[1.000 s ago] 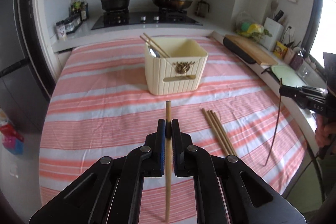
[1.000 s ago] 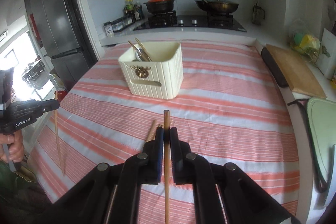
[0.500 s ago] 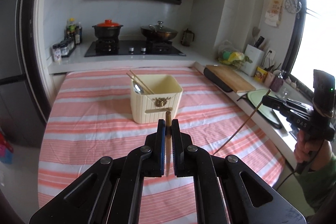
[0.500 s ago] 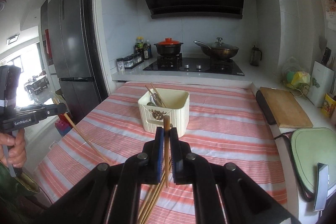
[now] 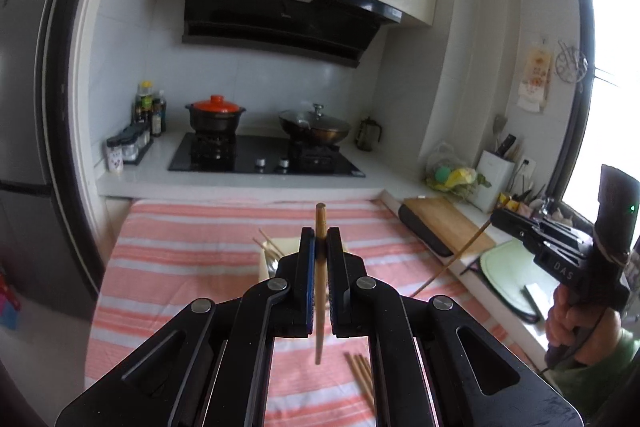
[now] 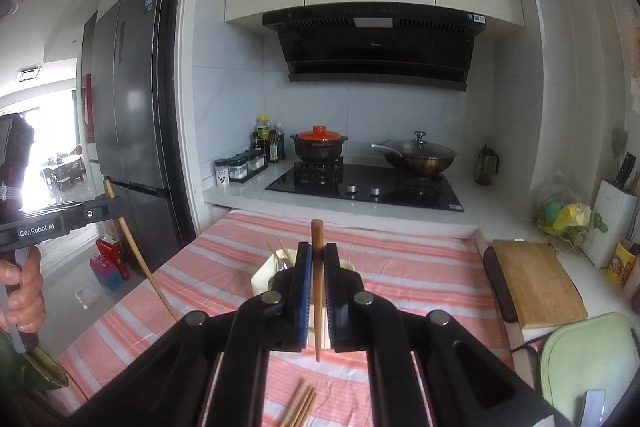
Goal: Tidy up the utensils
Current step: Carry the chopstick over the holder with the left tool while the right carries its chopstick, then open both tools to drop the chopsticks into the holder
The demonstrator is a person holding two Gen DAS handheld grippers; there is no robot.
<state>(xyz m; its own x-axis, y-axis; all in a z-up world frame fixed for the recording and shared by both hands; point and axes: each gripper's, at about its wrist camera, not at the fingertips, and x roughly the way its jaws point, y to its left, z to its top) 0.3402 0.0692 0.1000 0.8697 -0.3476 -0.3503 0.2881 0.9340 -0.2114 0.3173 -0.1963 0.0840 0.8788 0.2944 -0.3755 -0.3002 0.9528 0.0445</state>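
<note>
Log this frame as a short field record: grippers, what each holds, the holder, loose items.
left gripper: shut on a chopstick, lifted off the table
right gripper: shut on another chopstick, also lifted
cream holder: on striped cloth, chopsticks and a spoon already inside
loose chopsticks: bundle lying on the cloth, near side

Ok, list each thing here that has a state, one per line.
left gripper: shut on a chopstick, lifted off the table
right gripper: shut on a chopstick, lifted off the table
cream utensil holder: upright, chopsticks and a spoon inside
loose chopsticks: flat on the striped cloth
clay pot: lid on
wok: lid on
</note>
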